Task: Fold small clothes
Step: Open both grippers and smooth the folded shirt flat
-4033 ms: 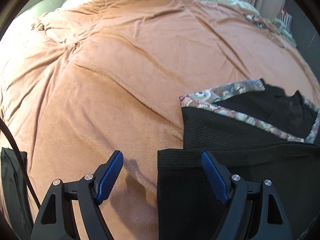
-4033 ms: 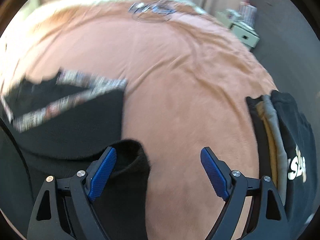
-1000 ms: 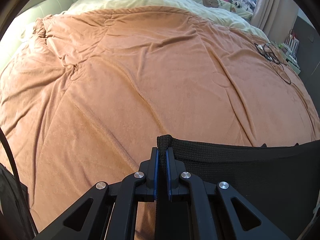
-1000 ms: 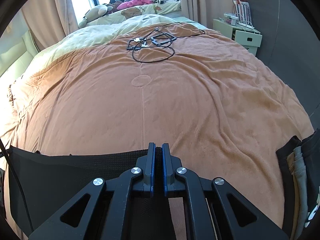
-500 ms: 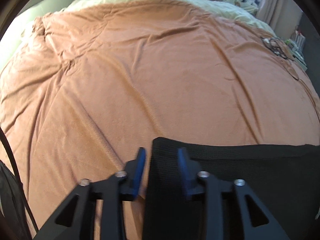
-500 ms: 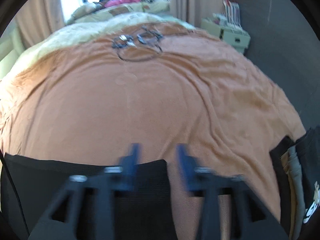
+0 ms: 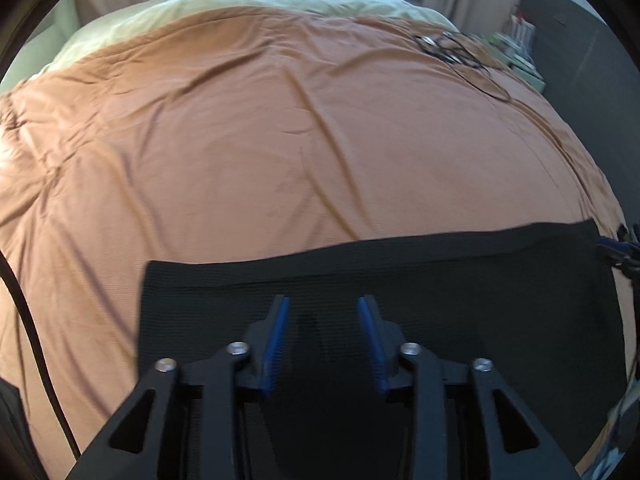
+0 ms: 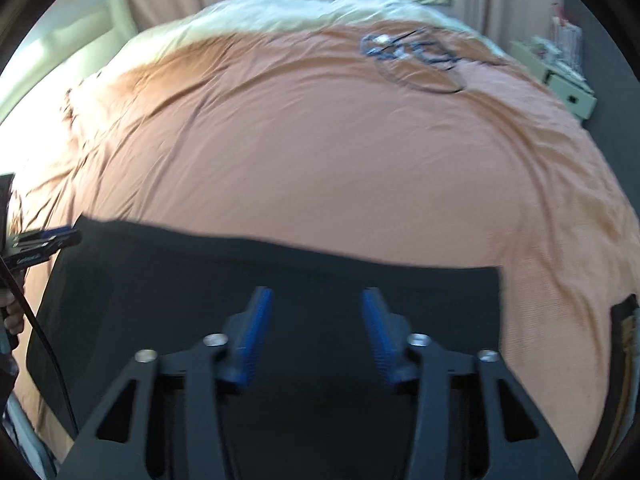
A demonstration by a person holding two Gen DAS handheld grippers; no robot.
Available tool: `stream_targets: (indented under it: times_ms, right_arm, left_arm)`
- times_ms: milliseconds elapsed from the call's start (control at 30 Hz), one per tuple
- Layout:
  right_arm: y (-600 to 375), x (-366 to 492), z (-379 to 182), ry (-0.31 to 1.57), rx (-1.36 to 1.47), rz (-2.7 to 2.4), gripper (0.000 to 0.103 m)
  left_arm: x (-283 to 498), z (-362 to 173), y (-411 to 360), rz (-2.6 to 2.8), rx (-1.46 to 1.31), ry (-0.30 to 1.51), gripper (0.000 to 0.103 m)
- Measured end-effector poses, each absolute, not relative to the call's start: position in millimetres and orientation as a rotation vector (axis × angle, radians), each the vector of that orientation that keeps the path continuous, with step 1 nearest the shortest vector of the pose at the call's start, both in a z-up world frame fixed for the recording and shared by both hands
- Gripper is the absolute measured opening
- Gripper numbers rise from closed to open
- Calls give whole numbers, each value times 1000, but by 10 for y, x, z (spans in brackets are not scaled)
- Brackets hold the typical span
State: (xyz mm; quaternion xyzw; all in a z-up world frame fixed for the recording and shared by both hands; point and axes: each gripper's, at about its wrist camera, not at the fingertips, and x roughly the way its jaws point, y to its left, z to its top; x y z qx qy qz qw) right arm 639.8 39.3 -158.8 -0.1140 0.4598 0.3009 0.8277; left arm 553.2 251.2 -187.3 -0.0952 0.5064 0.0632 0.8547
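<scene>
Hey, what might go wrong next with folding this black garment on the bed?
1. Both tongs, left and right, are closing over the flat black garment with nothing pinched, so they may pinch one layer or the orange blanket underneath.
2. A loose cable beside the garment could snag.

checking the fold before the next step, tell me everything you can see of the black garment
The black garment is a dark, finely ribbed or waffle-knit piece, folded into a wide flat rectangle with a straight far edge and square corners. It lies flat on the orange blanket at the bed's near edge. Both grippers hover over it, jaws apart and closing with no cloth pinched between them: the left gripper nearer its left end, the right gripper nearer its right end. Its patterned trim is not visible.
</scene>
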Motion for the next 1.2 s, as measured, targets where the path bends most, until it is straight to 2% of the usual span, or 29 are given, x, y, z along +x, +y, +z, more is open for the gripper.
stream_targets:
  times_ms: [133, 233, 633, 900, 967, 1033, 1133, 1200]
  right_arm:
    - [563, 6573, -1672, 1009, -249, 649, 22]
    - [660, 6744, -1791, 1040, -236, 660, 18]
    - [1068, 6955, -2071, 1041, -253, 620, 18]
    - [1063, 6881, -1938, 998, -210, 592, 18]
    - [1016, 6795, -1894, 997, -213, 633, 23]
    - [990, 6701, -1901, 1001, -253, 645, 43]
    - [952, 6556, -1937, 1007, -312, 648, 48]
    - [934, 6450, -1969, 1019, -349, 653, 48]
  left_arm:
    - [5651, -1928, 2384, 82, -228, 1063, 19]
    - [5730, -1991, 2289, 51, -226, 1072, 18]
    - [6101, -2285, 2172, 82, -254, 1084, 18]
    - [6051, -2108, 2112, 121, -244, 1041, 18]
    - [5977, -2068, 2095, 110, -237, 1035, 18]
    - [5912, -2072, 2070, 86, -240, 1051, 18]
    - [5848, -2137, 1995, 61, -228, 1094, 21]
    - [5786, -2193, 1942, 55, -206, 1117, 40]
